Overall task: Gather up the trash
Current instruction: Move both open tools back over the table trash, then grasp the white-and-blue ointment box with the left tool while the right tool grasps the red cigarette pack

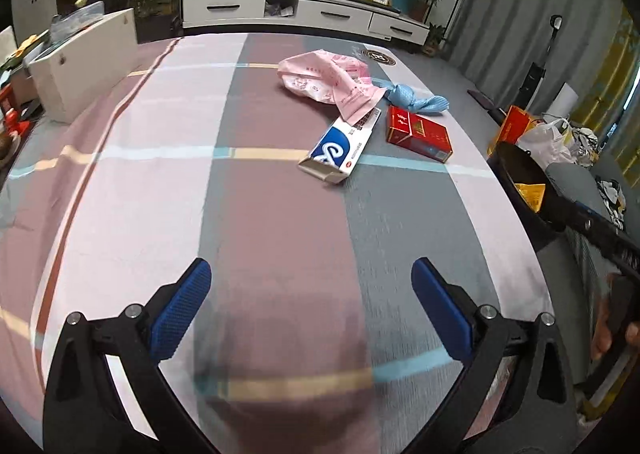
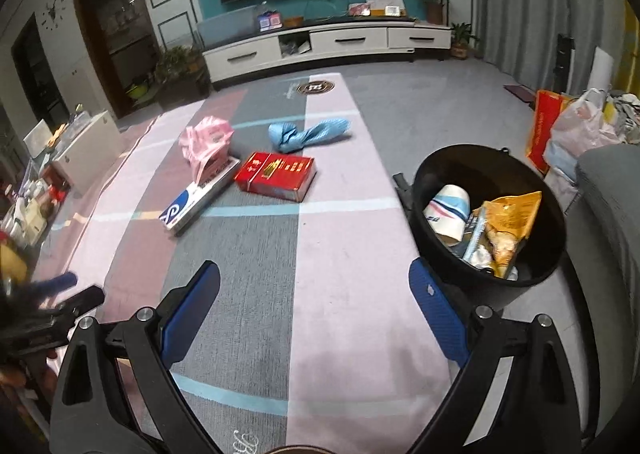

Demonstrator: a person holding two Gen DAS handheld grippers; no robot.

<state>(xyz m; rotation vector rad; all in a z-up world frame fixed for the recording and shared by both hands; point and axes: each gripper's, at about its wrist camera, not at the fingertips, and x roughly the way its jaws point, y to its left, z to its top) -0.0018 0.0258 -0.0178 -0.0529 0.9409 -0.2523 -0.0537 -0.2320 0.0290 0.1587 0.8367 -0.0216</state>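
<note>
On the plaid table cloth: four loose pieces of trash, grouped together at the far side.
Pink plastic bag point(image 2: 206, 142): one, crumpled, draped over the far end of the blue-and-white box.
Blue-and-white box point(image 2: 198, 200): one, long, lying flat, near end flap open.
Red box point(image 2: 276, 175): one, flat, just right of the long box.
Blue wrapper point(image 2: 306, 133): one, twisted, beyond the red box.
Black bin point(image 2: 490, 214): one, at the table's right edge, holding a paper cup point(image 2: 448, 210) and a yellow snack bag point(image 2: 510, 222).
Surroundings: TV cabinet point(image 2: 320, 42) behind; bare cloth lies between grippers and trash.
Left gripper point(image 1: 312, 278): jaws spread wide, holding nothing, above the cloth.
Right gripper point(image 2: 314, 286): jaws spread wide, holding nothing, bin just right.
</note>
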